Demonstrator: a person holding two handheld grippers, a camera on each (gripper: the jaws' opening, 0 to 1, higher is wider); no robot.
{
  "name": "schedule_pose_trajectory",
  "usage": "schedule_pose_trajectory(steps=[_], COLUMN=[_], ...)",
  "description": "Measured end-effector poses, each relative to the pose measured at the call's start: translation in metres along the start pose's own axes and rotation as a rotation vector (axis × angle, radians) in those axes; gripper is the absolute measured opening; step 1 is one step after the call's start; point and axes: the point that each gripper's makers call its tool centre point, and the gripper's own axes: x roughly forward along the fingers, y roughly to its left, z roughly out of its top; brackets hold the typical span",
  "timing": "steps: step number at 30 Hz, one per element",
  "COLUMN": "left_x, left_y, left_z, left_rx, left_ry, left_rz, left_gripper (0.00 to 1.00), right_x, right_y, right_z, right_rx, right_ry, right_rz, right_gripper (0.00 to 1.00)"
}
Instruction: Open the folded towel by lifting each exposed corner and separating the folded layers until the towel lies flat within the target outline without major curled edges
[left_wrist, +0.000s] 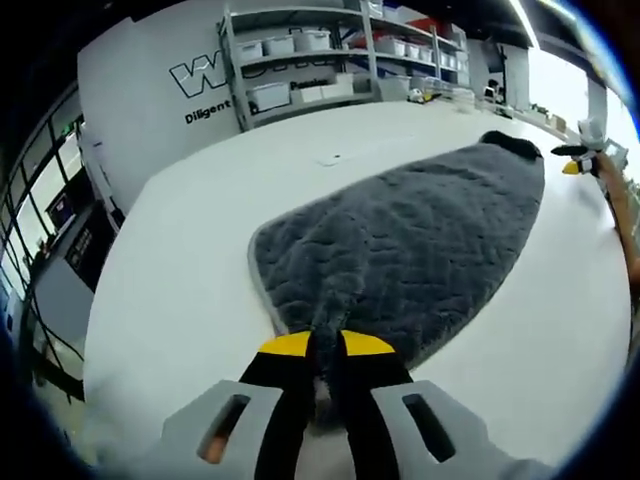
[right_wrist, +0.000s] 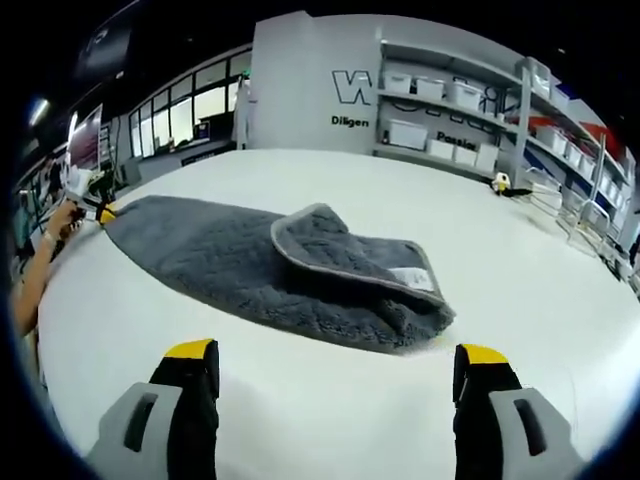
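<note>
Left claw (left_wrist: 327, 345) has its yellow-tipped jaws pressed together on the near edge of the grey towel (left_wrist: 420, 235), a pinch of the fabric gathered between them, as the left gripper view shows; from that pinch the towel stretches away across the white surface (left_wrist: 180, 270), its pale trimmed border curving along the near left side. At its far end, the right claw (left_wrist: 575, 160) appears with its yellow tip just beside the towel's dark corner. In the right gripper view, the right claw (right_wrist: 338, 365) has its jaws spread wide apart, hovering over bare surface (right_wrist: 330, 420) with nothing between them, a short way from the towel (right_wrist: 200, 250). Beyond it the towel lies partly folded: a flap (right_wrist: 350, 250) with a light grey border is doubled back over the lower layer, and a small white label (right_wrist: 410, 277) shows near the flap's right end. At the towel's far left end the left claw (right_wrist: 103, 210) meets its corner, held by a person's hand (right_wrist: 60, 222). Farther off, shelving (right_wrist: 470, 115) with white bins stands against a wall (right_wrist: 300, 80) bearing dark lettering
</note>
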Motion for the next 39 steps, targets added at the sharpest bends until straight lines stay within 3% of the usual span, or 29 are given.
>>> schedule_pose_trajectory(steps=[7, 10, 14, 15, 19, 24, 28, 30, 33, 39], left_x=[-0.002, -0.008, -0.015, -0.018, -0.02, -0.018, -0.017, -0.018, -0.019, -0.021], left_y=[-0.001, -0.005, -0.02, -0.023, -0.025, -0.025, -0.028, -0.025, -0.02, -0.019], left_z=[0.002, 0.012, 0.028, 0.031, 0.034, 0.039, 0.043, 0.05, 0.053, 0.053], left_rx=[-0.026, -0.068, -0.158, -0.157, -0.166, -0.215, -0.211, -0.195, -0.196, -0.196], left_ry=[-0.008, -0.074, -0.173, -0.189, -0.199, -0.213, -0.231, -0.273, -0.297, -0.288], left_rz=[0.007, -0.003, -0.101, -0.126, -0.12, -0.113, -0.109, -0.091, -0.08, -0.093], left_gripper=[0.13, 0.21, 0.32, 0.32, 0.37, 0.72, 0.85, 0.99, 0.99, 1.0], right_x=[0.0, 0.0, 0.002, 0.003, 0.003, 0.003, 0.004, 0.004, 0.004, 0.004], right_y=[0.001, -0.001, -0.001, 0.0, 0.001, 0.001, 0.003, 0.003, 0.003, 0.004], right_z=[0.0, 0.0, -0.001, -0.001, -0.004, -0.004, -0.004, -0.003, -0.003, 0.0], right_rx=[0.007, 0.023, 0.028, 0.029, 0.033, 0.041, 0.038, 0.039, 0.041, 0.034], right_ry=[-0.005, -0.012, -0.008, -0.006, 0.003, 0.001, 0.002, 0.0, -0.003, -0.009], right_rz=[0.009, 0.009, 0.011, 0.014, 0.022, 0.022, 0.028, 0.03, 0.03, 0.029], right_gripper=[0.99, 0.99, 0.99, 0.99, 0.99, 0.99, 0.99, 0.99, 0.99, 0.99])
